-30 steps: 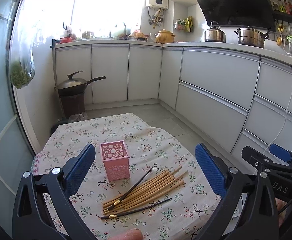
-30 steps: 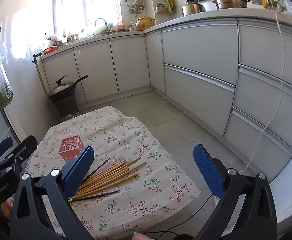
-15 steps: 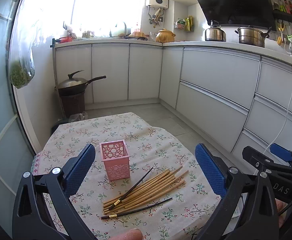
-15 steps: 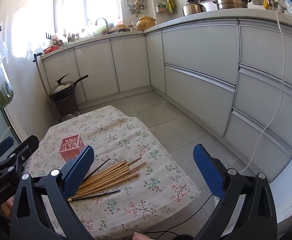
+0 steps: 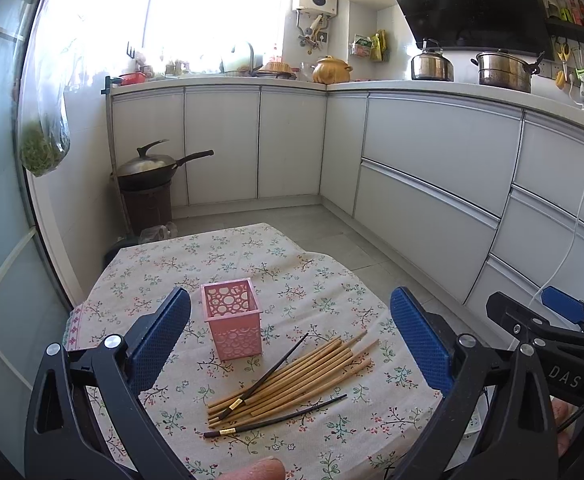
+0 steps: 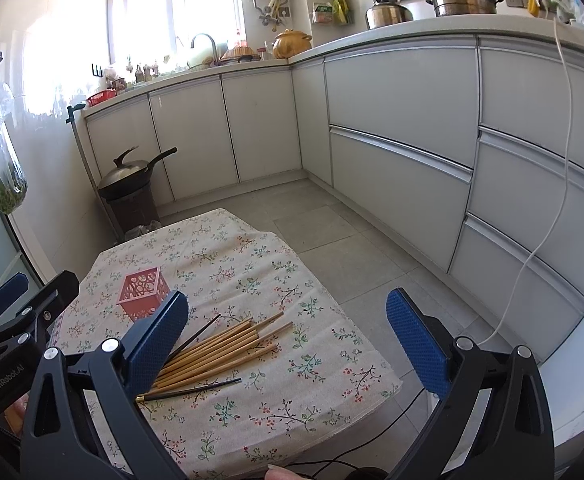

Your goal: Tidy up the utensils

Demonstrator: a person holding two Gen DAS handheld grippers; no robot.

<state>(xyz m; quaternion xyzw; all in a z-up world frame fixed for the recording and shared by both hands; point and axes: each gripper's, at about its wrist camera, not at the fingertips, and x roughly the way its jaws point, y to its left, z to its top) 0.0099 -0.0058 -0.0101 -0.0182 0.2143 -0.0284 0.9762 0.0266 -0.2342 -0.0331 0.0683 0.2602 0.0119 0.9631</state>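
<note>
A pink perforated holder [image 5: 233, 327] stands upright on the floral tablecloth [image 5: 219, 264]; it also shows in the right wrist view [image 6: 143, 295]. A pile of bamboo chopsticks [image 5: 300, 372] lies right of it, with two black chopsticks [image 5: 275, 422] among them. The pile shows in the right wrist view [image 6: 223, 346] too. My left gripper [image 5: 289, 336] is open and empty, held above the near side of the table. My right gripper [image 6: 287, 340] is open and empty, held over the table's right edge.
A small table carries the cloth. White kitchen cabinets [image 5: 432, 160] run along the back and right. A wok [image 5: 151, 166] sits on a bin at the left. A white cable [image 6: 548, 220] hangs down the cabinets. Grey tile floor [image 6: 332, 232] lies to the right.
</note>
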